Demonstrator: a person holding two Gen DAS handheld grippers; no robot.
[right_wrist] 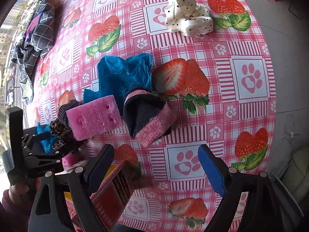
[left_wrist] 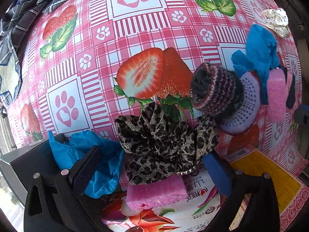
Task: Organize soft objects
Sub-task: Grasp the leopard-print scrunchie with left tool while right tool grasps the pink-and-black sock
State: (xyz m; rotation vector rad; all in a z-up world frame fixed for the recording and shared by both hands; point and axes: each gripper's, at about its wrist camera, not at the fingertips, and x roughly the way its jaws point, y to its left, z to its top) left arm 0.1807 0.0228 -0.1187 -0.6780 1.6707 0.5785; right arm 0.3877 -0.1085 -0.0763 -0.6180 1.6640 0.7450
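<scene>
So in the left wrist view, our left gripper (left_wrist: 152, 172) sat at the bottom of the frame with its jaws spread wide, nothing pinched. A leopard-print scrunchie (left_wrist: 164, 147) lay between the fingers, resting on a pink sponge (left_wrist: 156, 193) on top of a printed box (left_wrist: 193, 208). A crumpled blue plastic bag (left_wrist: 92, 166) bunched up by the left finger. Mid-right we had a striped knit hat (left_wrist: 214, 89) on a lilac crocheted piece (left_wrist: 245, 104), with another blue bag (left_wrist: 258, 54) above and a white polka-dot cloth (left_wrist: 277, 20) at upper right.

In the right wrist view, our right gripper (right_wrist: 156, 168) was also wide open over the strawberry tablecloth (right_wrist: 251, 77), holding nothing. Centre frame had a second pink sponge (right_wrist: 94, 118), and just beside it a dark sock with a pink cuff (right_wrist: 148, 116). A checked cloth (right_wrist: 38, 36) sat upper left.
</scene>
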